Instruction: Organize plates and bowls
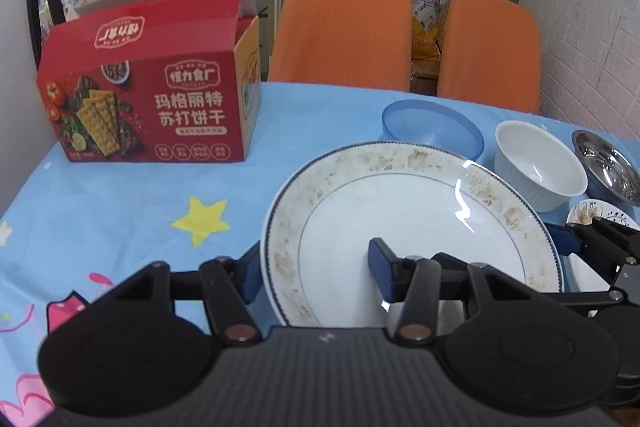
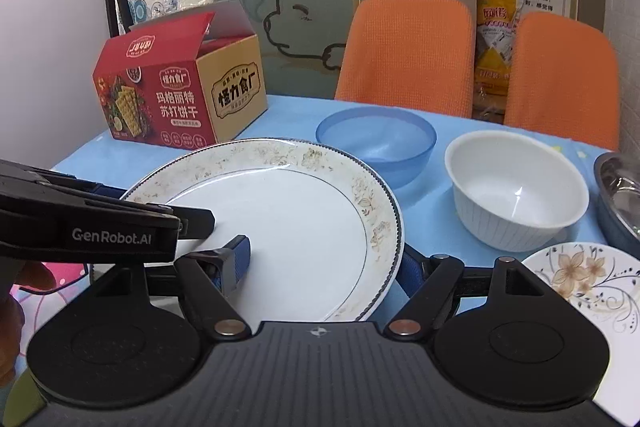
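**A:** Where is the large plate (image 1: 408, 227) right now?

**B:** Tilted up off the counter (image 1: 132, 211), its near edge low by the cameras, between both grippers. The left gripper (image 1: 316, 269) straddles the plate's left rim: one blue pad sits outside the rim, the other over the white centre. The pads do not look pressed on the china, so I read those fingers as partly open around the rim.

**A:** And the right gripper (image 2: 328, 263)?

**B:** It straddles the opposite rim in the same way, one pad on the plate's inner face, the other behind the edge (that one is mostly hidden). Whether it actually clamps the rim I cannot tell.

**A:** What else is on the counter?

**B:** Beyond the plate a blue bowl (image 2: 376, 143), to its right a white bowl (image 2: 516, 187), then a steel bowl (image 2: 620, 195) at the edge of view. A small flowered plate (image 2: 588, 279) lies just in front of the white bowl. A red cracker box (image 2: 176, 95), flap open, stands at the far left, well apart from the dishes.
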`<state>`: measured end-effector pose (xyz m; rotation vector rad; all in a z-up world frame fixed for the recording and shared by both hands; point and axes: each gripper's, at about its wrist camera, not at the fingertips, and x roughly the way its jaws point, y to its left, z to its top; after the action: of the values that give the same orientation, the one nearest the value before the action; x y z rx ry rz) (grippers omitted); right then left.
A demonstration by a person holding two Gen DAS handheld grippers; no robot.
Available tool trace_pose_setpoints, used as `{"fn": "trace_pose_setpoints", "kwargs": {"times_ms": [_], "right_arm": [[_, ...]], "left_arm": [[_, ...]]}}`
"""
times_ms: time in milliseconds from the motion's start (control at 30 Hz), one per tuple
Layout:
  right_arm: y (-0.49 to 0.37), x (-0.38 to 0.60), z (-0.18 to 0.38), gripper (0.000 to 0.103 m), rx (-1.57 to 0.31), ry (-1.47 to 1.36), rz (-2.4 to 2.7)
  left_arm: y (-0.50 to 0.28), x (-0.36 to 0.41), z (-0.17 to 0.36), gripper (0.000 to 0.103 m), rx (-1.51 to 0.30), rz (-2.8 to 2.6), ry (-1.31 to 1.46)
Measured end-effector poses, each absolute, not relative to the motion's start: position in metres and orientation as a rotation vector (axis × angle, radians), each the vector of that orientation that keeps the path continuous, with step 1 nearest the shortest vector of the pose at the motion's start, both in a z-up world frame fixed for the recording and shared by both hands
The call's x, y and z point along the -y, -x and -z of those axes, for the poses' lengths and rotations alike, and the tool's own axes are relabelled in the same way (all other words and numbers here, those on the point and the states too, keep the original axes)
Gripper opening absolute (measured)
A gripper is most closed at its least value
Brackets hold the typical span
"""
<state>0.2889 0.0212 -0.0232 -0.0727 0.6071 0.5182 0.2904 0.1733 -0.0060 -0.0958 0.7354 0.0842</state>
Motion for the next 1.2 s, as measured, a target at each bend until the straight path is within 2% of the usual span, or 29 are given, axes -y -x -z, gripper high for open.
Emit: {"fn": "trace_pose_setpoints", "kwargs": {"times_ms": [433, 700, 1000, 1067, 1133, 1200], "right_arm": [[-0.193, -0.001, 0.003, 0.103, -0.575, 0.029, -0.532], [-0.129, -0.001, 0.014, 0.103, -0.577, 0.038, -0.537], [-0.112, -0.001, 0.038, 0.103, -0.594, 0.027, -0.53], [-0.112, 0.003, 0.041, 0.103, -0.579, 0.002, -0.52], [-0.11, 0.004, 0.04, 0.103, -0.558, 0.004, -0.518], [-0.107, 0.007, 0.038, 0.103, -0.546, -0.007, -0.511]], "left_arm": [[-0.196, -0.157, -0.022, 0.049, -0.669, -0.084, 0.105], [-0.126, -0.147, -0.006, 0.052, -0.674, -0.112, 0.095], [-0.109, -0.15, 0.023, 0.053, -0.712, -0.103, 0.107], [-0.106, -0.15, 0.027, 0.057, -0.68, -0.1, 0.103], [-0.101, -0.148, 0.024, 0.067, -0.634, -0.116, 0.076], [-0.095, -0.148, 0.015, 0.068, -0.59, -0.121, 0.076]]}}
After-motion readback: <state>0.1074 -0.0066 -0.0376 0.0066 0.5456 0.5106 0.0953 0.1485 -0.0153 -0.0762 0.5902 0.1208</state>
